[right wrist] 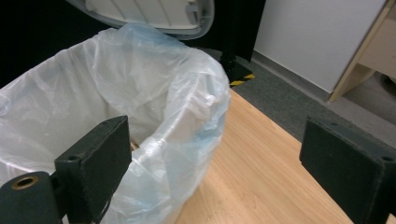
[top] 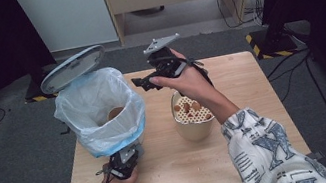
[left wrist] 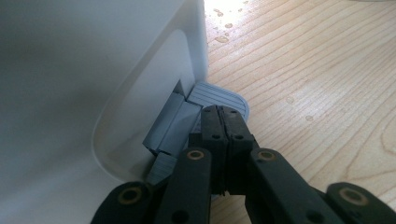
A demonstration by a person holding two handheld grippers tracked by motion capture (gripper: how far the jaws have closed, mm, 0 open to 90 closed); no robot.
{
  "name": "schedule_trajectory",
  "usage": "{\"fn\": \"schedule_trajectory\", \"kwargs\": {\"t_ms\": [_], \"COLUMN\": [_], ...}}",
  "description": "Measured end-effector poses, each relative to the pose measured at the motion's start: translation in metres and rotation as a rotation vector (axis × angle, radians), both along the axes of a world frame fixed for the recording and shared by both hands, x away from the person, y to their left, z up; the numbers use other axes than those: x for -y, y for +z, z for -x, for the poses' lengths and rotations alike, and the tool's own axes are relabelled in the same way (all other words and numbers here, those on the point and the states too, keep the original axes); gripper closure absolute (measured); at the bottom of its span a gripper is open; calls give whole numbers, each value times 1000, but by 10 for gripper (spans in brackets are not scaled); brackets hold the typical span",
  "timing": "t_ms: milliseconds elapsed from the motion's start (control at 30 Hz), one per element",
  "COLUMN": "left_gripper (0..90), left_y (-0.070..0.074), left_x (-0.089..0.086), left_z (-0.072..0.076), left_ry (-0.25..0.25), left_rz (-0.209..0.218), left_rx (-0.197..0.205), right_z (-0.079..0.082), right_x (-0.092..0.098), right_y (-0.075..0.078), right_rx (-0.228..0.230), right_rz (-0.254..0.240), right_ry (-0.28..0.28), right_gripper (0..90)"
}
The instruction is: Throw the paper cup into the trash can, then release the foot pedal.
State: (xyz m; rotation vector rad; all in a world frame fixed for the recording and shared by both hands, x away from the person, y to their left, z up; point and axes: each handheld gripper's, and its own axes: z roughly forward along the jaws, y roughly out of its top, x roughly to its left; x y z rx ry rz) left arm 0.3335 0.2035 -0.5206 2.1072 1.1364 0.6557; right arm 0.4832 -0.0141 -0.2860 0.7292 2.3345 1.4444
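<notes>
Pedal held down, bin open for the next scrap.
Left tongs, pressed together, hold down the grey ribbed plastic pedal; right tongs hang spread and empty at twelve o'clock, probably due back at the cream cup.

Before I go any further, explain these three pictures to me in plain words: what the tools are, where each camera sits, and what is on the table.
There is no robot here. A person holds a hand-held gripper in each hand, a tool with two black jaws.

The high view looks down on a wooden table. On it stand a small pedal bin lined with a plastic bag, its lid tipped up, and a cream cup filled with small pieces I cannot identify.

The other two pictures come from cameras riding on the tools. The left hand-held gripper is shut, its tip at the grey pedal at the bin's foot. The right hand-held gripper is open and empty, raised near the bin's mouth.
</notes>
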Motion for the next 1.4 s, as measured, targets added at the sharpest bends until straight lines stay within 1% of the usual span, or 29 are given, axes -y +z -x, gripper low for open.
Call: {"fn": "schedule_trajectory", "kwargs": {"t_ms": [200,567,667,733,833,900,1000,1067,1100,1133,1167,1200,1233,1267,1300,1333,1367,1400], "left_gripper": [882,881,849,847,847,849,848,848,832,803,743,690,626,624,606,598,586,566], "left_y": [0,0,-1,0,0,0,0,0,1,2,3,5,6,6,8,10,12,13], "left_x": [0,0,2,3,2,1,2,1,1,2,1,-1,0,-1,1,1,1,3], "left_z": [0,0,1,1,0,-1,0,0,0,2,2,2,6,8,11,13,16,18], "left_ry": [1,0,7,10,-2,-9,4,1,1,8,10,5,49,43,45,33,24,28], "left_rz": [1,3,13,3,-3,2,8,12,14,-3,-15,2,39,52,65,63,68,94], "left_rx": [-1,4,3,2,5,4,4,3,3,17,28,21,10,6,20,31,26,20], "right_z": [-2,-11,-13,-13,-14,-15,-15,-15,-15,-15,-15,-15,-15,-14,-15,-15,-15,-15], "right_x": [18,58,67,71,77,80,84,86,87,89,91,93,95,98,101,105,108,111], "right_y": [-2,-15,-18,-20,-21,-22,-22,-22,-22,-23,-23,-24,-24,-24,-25,-25,-26,-26], "right_rx": [-5,-21,-25,-27,-33,-30,-32,-30,-31,-27,-28,-28,-28,-28,-30,-31,-36,-34], "right_rz": [-4,-1,-4,-5,-6,-11,-15,-14,-12,-9,-8,-6,-6,-5,-6,-9,-10,-10], "right_ry": [-29,-117,-136,-143,-152,-158,-168,-170,-171,-171,-174,-179,-181,-188,-196,-203,-211,-218], "right_gripper": [93,93,93,93,93,93,94,93,93,92,91,90,88,87,87,87,83,82]}}
